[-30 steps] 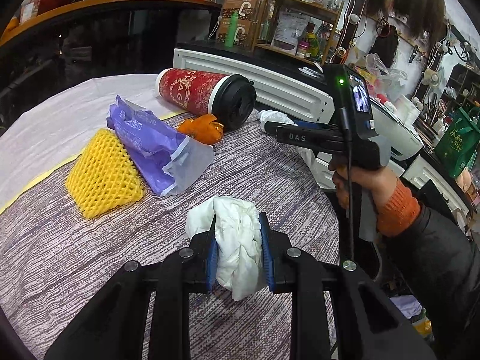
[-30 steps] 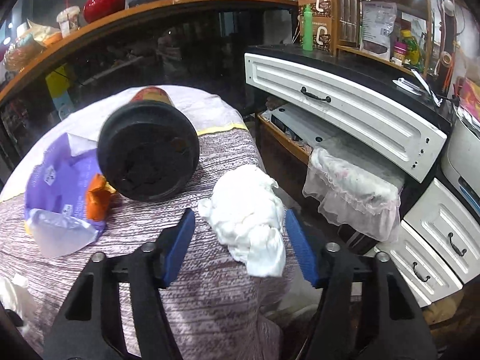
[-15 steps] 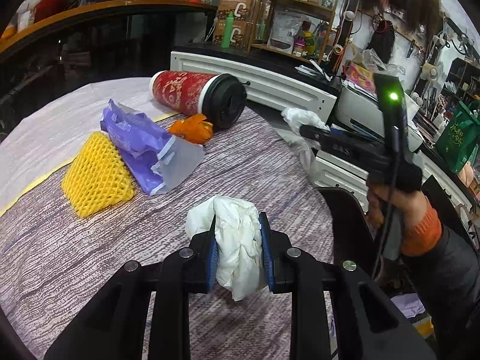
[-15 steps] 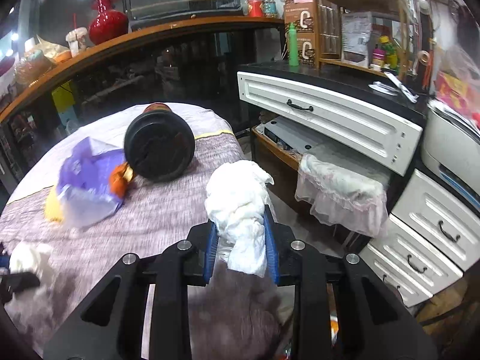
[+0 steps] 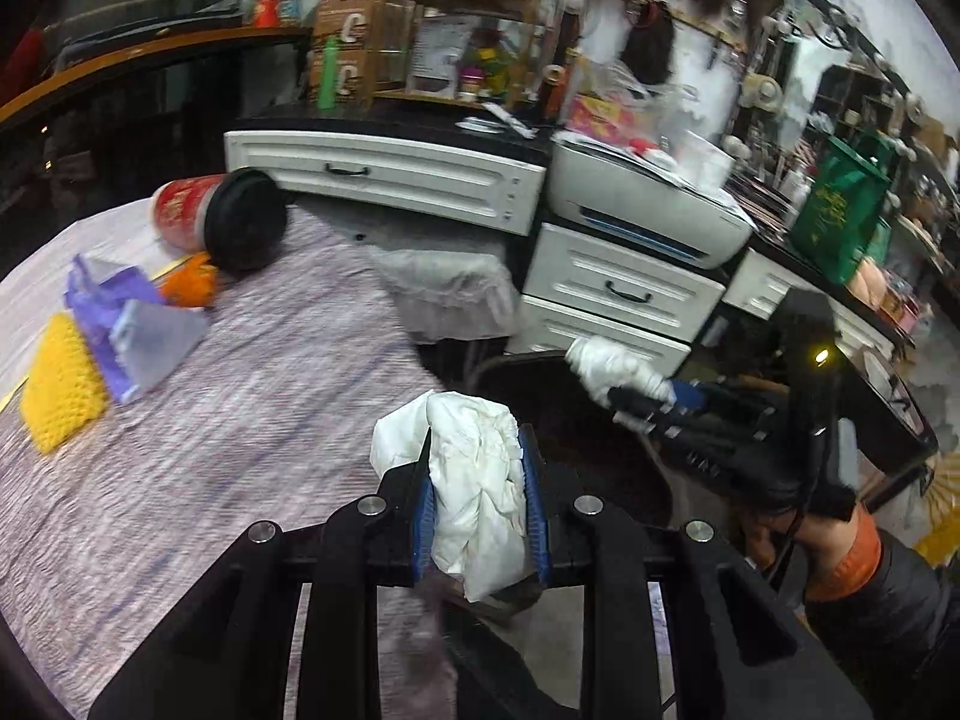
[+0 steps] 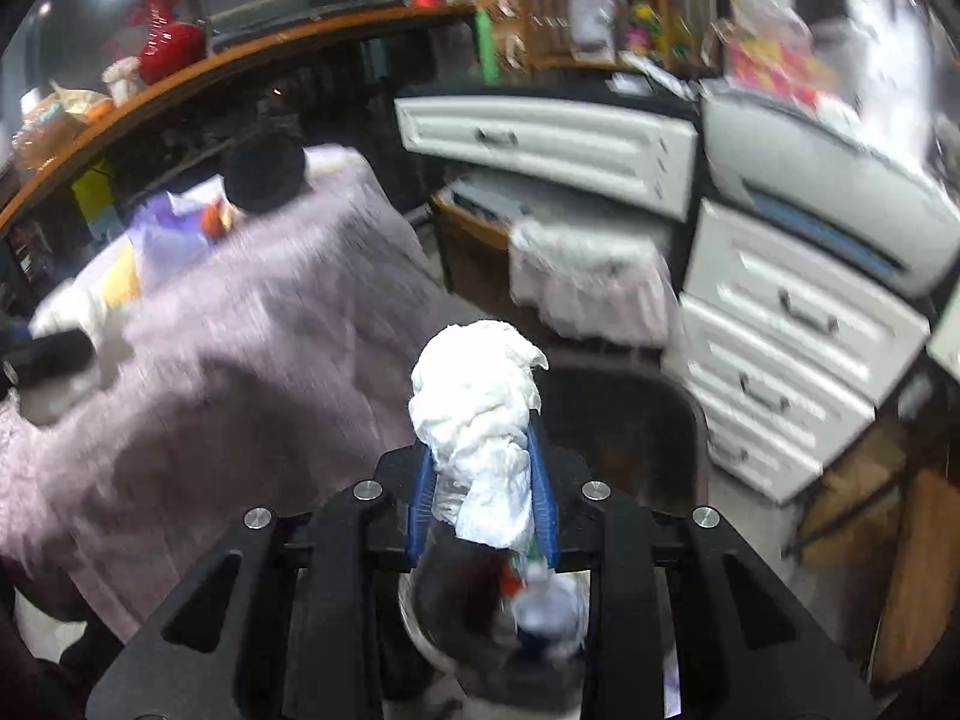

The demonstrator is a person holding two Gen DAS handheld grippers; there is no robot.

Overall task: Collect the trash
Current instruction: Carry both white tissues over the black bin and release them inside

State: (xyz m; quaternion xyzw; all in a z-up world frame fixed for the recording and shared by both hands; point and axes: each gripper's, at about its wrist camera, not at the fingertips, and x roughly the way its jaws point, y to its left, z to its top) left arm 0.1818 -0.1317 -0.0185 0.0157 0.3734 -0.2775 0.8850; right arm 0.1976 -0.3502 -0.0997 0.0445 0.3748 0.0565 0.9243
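Note:
My left gripper [image 5: 477, 480] is shut on a crumpled white tissue [image 5: 474, 492] at the table's right edge. My right gripper [image 6: 480, 468] is shut on another white tissue wad [image 6: 477, 408] and hangs off the table, over a bin [image 6: 540, 618] that holds some scraps. It also shows in the left wrist view [image 5: 645, 399] with its wad [image 5: 606, 363]. On the table lie a yellow foam net [image 5: 57, 387], a purple plastic bag [image 5: 129, 324], an orange wrapper [image 5: 192, 285] and a red cup with a black lid [image 5: 222, 222].
The table has a purple-grey striped cloth [image 5: 240, 420]. White drawers [image 5: 618, 294] and a printer [image 5: 648, 210] stand to the right. A dark chair [image 5: 600, 420] stands between the table and the drawers.
My right gripper closed on its tissue wad, lifted it and carried it off the table to the right and down over the bin. My left gripper swung right with its tissue.

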